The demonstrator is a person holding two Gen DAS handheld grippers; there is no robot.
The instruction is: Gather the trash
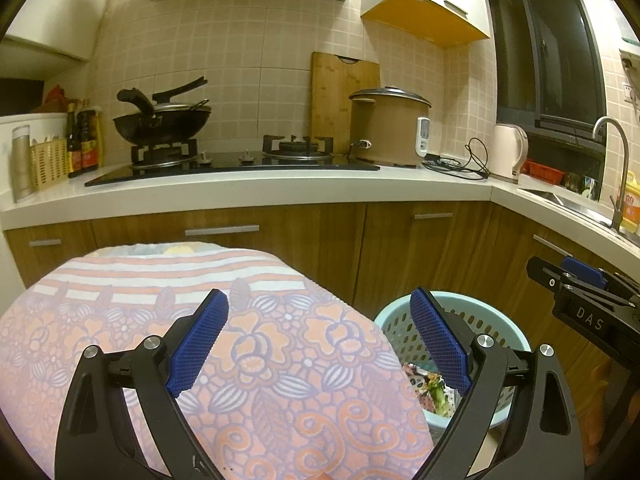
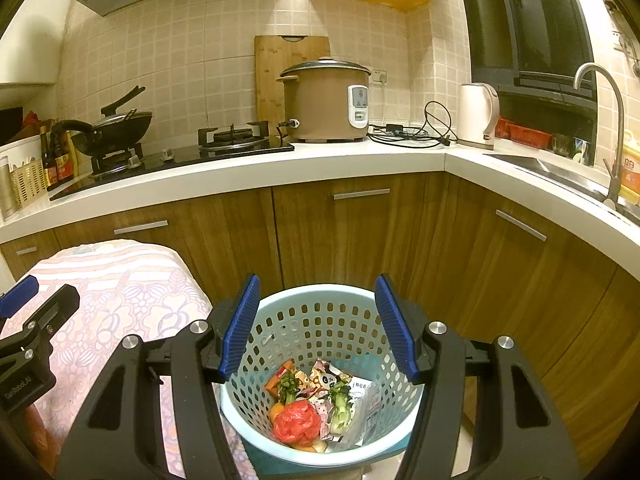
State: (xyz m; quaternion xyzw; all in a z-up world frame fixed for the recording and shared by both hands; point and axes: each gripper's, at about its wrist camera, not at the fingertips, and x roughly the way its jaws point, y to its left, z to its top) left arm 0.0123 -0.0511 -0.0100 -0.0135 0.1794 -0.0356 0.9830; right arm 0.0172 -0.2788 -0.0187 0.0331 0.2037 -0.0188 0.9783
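A light blue perforated trash basket (image 2: 320, 300) stands on the floor beside the table; it also shows in the left wrist view (image 1: 392, 316). Inside lie a crumpled red bag (image 2: 296, 422), snack wrappers (image 2: 324, 380) and vegetable scraps (image 2: 340, 404). My right gripper (image 2: 316, 322) is open and empty, held above the basket's mouth. My left gripper (image 1: 320, 344) is open and empty, over the table's right edge, its right finger above the basket. The table is covered by a pink floral cloth (image 1: 200, 340).
Wooden cabinets (image 2: 360, 232) under a white countertop (image 2: 280, 164) stand just behind the basket. On the counter are a wok (image 1: 160, 120) on the stove, a rice cooker (image 2: 328, 104), a kettle (image 2: 478, 114), cables and a sink with faucet (image 2: 612, 128).
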